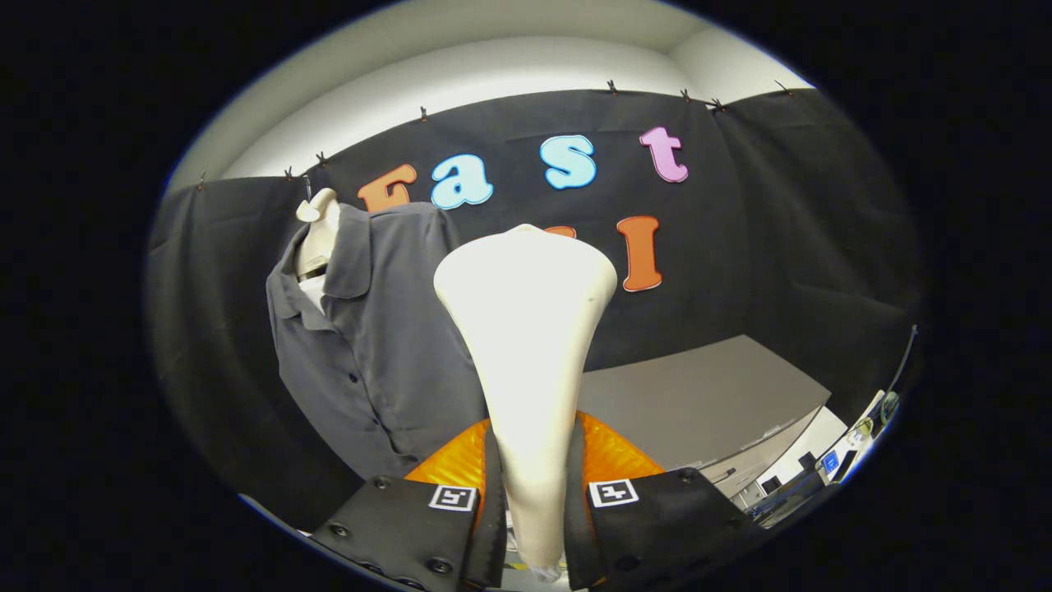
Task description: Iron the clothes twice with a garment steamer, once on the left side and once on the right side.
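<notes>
The tool (534, 514) is clamped on the narrow handle of the cream garment steamer (526, 329), one finger pressing each side of it, and the steamer rises from between the fingers to a broad flared head. Beyond the fingers and to the left of that head, a grey button-front shirt (370, 345) hangs on a pale mannequin bust (319, 234) against the booth's black cloth wall, apart from the steamer. To the right lies a grey tabletop (707, 395).
</notes>
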The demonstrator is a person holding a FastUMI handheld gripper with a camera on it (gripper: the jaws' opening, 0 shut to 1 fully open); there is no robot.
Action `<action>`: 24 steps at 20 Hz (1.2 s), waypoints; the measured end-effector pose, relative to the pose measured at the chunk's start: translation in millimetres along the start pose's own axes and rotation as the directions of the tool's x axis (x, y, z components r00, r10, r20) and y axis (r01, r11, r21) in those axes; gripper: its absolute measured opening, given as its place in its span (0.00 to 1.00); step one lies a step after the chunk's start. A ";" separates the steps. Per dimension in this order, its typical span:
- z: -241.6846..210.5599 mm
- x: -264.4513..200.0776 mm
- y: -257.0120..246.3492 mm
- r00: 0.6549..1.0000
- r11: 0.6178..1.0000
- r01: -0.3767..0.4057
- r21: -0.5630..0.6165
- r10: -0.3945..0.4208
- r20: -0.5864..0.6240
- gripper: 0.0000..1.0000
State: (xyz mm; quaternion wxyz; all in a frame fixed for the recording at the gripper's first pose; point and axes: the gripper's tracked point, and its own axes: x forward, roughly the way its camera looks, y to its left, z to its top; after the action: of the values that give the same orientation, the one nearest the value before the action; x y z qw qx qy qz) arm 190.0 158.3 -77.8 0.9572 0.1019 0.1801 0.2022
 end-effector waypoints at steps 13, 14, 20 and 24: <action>-22.2 72.3 132.7 0.999 0.999 -0.027 -0.020 0.027 -0.022 0.36; -24.7 81.3 137.4 0.999 0.999 -0.025 -0.021 0.024 -0.028 0.36; -40.1 125.7 142.0 0.998 0.998 0.018 -0.065 -0.022 -0.063 0.36; -51.8 145.4 139.4 0.996 0.997 0.030 -0.076 -0.036 -0.086 0.36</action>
State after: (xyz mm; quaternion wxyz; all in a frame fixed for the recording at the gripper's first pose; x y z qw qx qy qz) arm 245.3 351.4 -132.0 0.9548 0.0541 0.2158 0.1973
